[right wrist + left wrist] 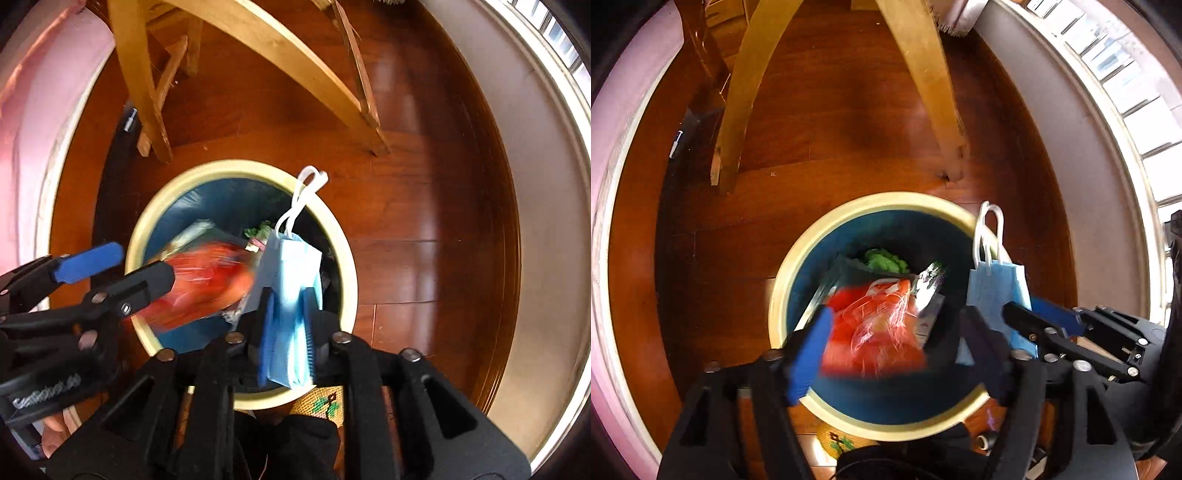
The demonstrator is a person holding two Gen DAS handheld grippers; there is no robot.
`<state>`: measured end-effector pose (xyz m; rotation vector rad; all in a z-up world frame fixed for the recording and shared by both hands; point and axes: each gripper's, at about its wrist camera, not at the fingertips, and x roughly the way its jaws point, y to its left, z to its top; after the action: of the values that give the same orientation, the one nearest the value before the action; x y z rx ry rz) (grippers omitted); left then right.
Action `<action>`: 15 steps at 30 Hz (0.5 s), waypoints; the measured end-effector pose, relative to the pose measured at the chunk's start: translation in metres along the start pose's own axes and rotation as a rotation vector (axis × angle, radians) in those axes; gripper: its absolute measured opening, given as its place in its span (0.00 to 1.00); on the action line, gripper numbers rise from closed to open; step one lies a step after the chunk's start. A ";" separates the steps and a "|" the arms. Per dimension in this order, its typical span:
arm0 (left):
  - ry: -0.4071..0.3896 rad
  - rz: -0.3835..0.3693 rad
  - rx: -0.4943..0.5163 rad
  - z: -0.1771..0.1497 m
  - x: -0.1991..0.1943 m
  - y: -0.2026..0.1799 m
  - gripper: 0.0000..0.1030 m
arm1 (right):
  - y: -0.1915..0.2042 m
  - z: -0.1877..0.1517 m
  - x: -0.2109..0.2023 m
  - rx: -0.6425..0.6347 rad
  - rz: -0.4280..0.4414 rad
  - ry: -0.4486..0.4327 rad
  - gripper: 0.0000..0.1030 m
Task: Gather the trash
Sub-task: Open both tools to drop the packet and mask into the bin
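A round bin (798, 258) with a cream rim and blue liner stands on the wood floor; it also shows in the right wrist view (347, 266). My left gripper (897, 339) is open over the bin, and a blurred red plastic wrapper (875, 325) lies between its fingers, apart from both pads. The wrapper shows blurred in the right wrist view (207, 280) beside the left gripper (122, 266). My right gripper (288, 325) is shut on a blue face mask (295, 280), held over the bin's right rim. The mask also shows in the left wrist view (993, 291). Green and silvery trash (886, 260) lies in the bin.
Wooden chair legs (738, 122) stand on the floor beyond the bin, also in the right wrist view (144, 92). A white wall and baseboard (1071, 147) curve along the right. A woven mat with a green pattern (325, 404) lies at the bin's near side.
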<state>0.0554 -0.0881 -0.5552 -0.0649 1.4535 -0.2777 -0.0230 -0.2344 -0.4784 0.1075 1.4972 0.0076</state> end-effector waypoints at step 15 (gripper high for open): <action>-0.046 0.024 -0.022 -0.013 -0.031 0.031 0.81 | 0.005 -0.012 0.000 -0.015 0.044 0.012 0.31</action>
<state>0.0443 -0.0490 -0.5329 -0.0714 1.4108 -0.2392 -0.0349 -0.2286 -0.4791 0.1284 1.5063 0.0554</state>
